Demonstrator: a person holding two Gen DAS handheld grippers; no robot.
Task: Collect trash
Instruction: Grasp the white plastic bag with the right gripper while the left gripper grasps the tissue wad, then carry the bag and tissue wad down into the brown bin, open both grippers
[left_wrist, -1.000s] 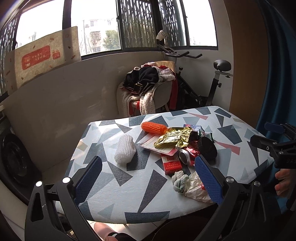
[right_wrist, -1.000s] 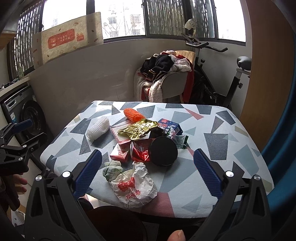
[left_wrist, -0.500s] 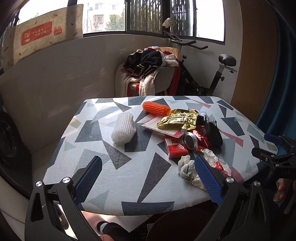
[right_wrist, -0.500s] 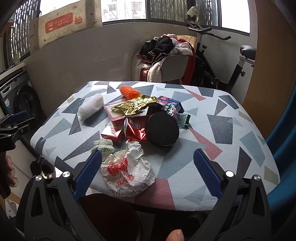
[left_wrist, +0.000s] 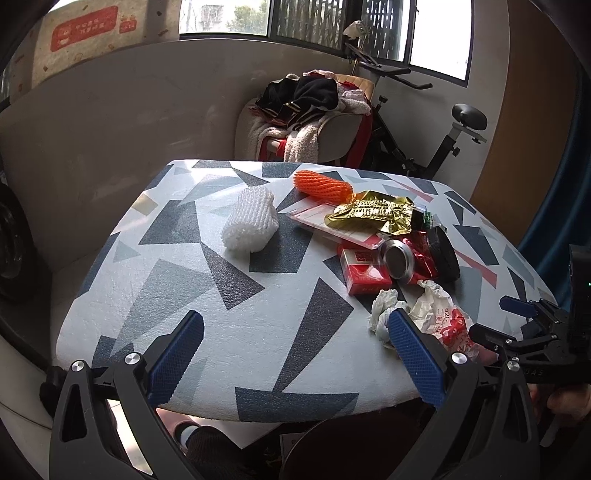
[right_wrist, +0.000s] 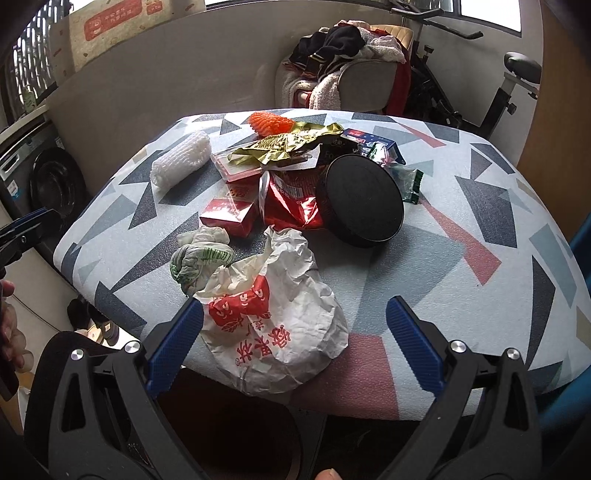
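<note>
A table (right_wrist: 480, 229) with a geometric grey, navy and pink cover filled most of both views. Behind it stood a chair heaped with clothes (left_wrist: 306, 110) and an exercise bike (left_wrist: 424, 140). The trash lay clustered on the table's middle and near edge. A crumpled white paper bag with red print (right_wrist: 273, 317) sat at the near edge, between the right gripper (right_wrist: 293, 343) fingers' tips; those 2 blue-padded fingers were spread wide, holding nothing. Beyond lay a black round lid (right_wrist: 360, 201), a red foil packet (right_wrist: 291, 203), a red box (right_wrist: 231, 214), a gold wrapper (right_wrist: 288, 146), a white foam net (left_wrist: 251, 221) and an orange one (left_wrist: 321, 184). The left gripper (left_wrist: 295, 354) hovered over bare cover, fingers likewise spread and empty.
</note>
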